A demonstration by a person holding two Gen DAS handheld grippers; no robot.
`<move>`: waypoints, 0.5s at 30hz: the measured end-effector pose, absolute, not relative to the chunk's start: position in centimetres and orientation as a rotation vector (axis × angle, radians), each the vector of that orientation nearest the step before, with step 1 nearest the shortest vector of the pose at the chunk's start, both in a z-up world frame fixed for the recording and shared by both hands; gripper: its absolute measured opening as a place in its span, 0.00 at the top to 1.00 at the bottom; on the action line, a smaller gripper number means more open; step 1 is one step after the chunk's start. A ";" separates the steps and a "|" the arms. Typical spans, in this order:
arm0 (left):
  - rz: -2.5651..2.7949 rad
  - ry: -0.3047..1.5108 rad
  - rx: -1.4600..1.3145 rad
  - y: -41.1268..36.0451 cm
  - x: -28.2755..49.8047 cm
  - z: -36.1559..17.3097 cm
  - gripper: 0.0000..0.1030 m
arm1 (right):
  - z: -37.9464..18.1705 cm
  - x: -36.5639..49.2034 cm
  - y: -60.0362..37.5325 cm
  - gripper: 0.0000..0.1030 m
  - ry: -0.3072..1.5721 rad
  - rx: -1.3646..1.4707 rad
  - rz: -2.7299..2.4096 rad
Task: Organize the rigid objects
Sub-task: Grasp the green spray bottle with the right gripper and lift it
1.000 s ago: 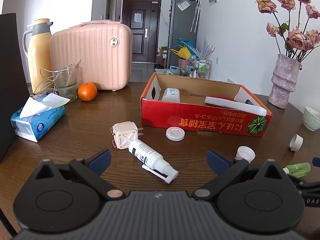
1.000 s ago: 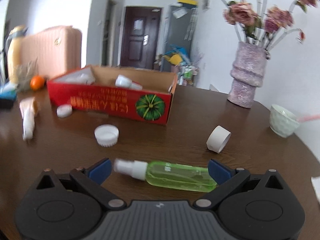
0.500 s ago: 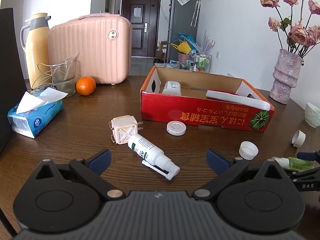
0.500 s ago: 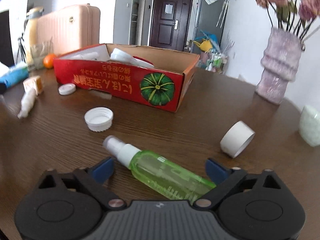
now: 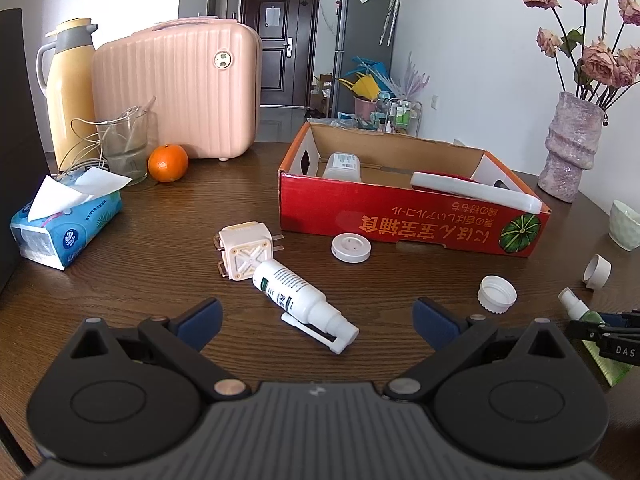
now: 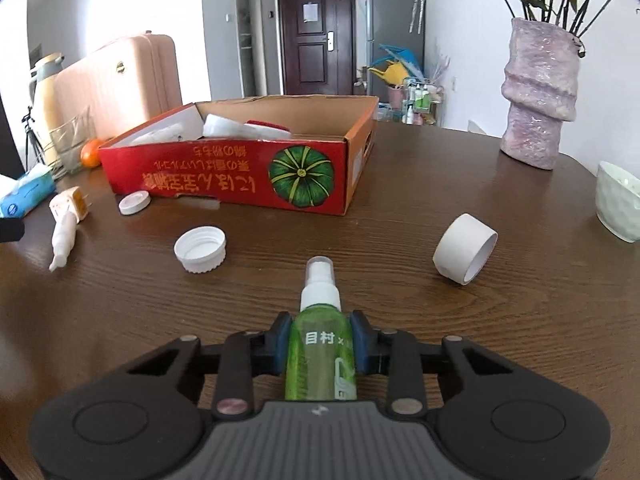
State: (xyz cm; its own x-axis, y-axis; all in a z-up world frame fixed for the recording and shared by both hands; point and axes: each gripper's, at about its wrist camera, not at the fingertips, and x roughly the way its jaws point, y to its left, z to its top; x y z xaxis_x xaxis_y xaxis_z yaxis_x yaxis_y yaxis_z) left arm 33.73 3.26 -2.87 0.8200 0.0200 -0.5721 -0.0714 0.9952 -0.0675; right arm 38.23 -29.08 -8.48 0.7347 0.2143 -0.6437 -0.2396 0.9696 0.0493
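While the wooden table [image 5: 160, 264] carries every item, the largest on it is the pink case [image 5: 176, 92] at 11 o'clock in the left wrist view, with a yellow flask [image 5: 70, 92] beside it. A red cardboard box [image 6: 240, 176] sits at 12 o'clock in the right wrist view, open-topped, with white items lying inside. A pink vase [image 6: 538, 92] stands at 2 o'clock, well apart from the box.

The right hand-held gripper [image 6: 320, 344] has just been closing and now pinches the green spray bottle [image 6: 320, 356] by its body, both pads pressed against its sides, nozzle pointing to 12 o'clock. The left hand-held gripper [image 5: 316, 318] is spread wide, with nothing touching its pads.

A white spray bottle [image 5: 304, 304] lies on the table between the left fingers, its base touching a cream plug adapter [image 5: 244, 250] at 11 o'clock. A ribbed white cap [image 6: 200, 248] lies at 10 o'clock of the green bottle, a white ring [image 6: 466, 254] at 2 o'clock, and a flat white lid [image 6: 134, 203] just beside the box front.
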 end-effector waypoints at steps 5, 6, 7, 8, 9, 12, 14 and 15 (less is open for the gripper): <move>0.046 0.606 -0.086 3.2 33.7 -2.9 0.00 | -8.4 37.7 -28.2 0.71 0.681 -0.006 0.238; 0.046 0.606 -0.086 3.2 33.6 -2.9 0.00 | -8.3 37.6 -28.2 0.71 0.671 0.004 0.238; 0.046 0.606 -0.086 3.2 33.6 -2.9 0.00 | -8.1 37.4 -28.2 0.71 0.661 0.016 0.238; 0.045 0.605 -0.087 3.2 33.6 -2.9 0.00 | -7.9 37.2 -28.1 0.71 0.650 0.027 0.236; 0.045 0.604 -0.086 3.2 33.6 -2.9 0.00 | -7.8 37.1 -28.0 0.71 0.641 0.034 0.236; 0.043 0.602 -0.083 3.2 33.6 -2.9 0.00 | -7.3 36.4 -27.7 0.71 0.609 0.055 0.244; 0.042 0.603 -0.079 3.2 33.6 -2.9 0.00 | -6.9 36.0 -27.5 0.71 0.583 0.074 0.248; 0.041 0.603 -0.077 3.2 33.6 -2.9 0.00 | -6.6 35.9 -27.4 0.71 0.568 0.087 0.251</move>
